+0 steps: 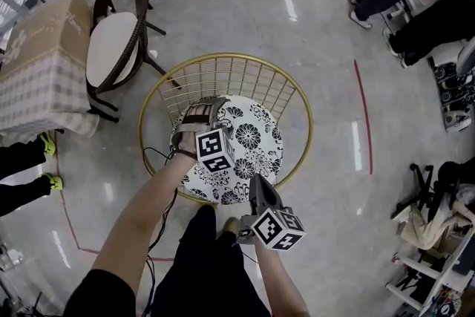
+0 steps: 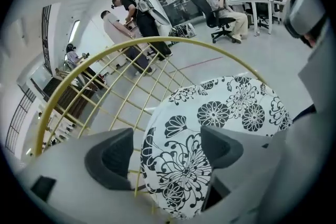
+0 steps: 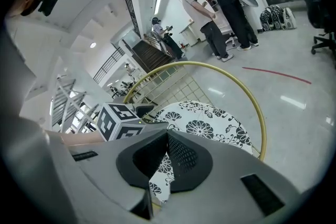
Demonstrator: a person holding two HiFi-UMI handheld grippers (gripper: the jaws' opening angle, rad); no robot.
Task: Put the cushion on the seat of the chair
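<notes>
Cushion, round white fabric with black flowers (image 1: 252, 139), lay on seat of gold wire chair (image 1: 298, 96). My left gripper (image 2: 168, 150) stood jaws apart over it; right gripper (image 3: 167, 152) jaws together at chair's front rim. Judged soft, light: pinch its edge.

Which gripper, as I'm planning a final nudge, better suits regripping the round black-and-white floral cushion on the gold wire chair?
Probably left: the left gripper is open around the edge of the cushion; the right gripper is shut at its near edge and must open first.
</notes>
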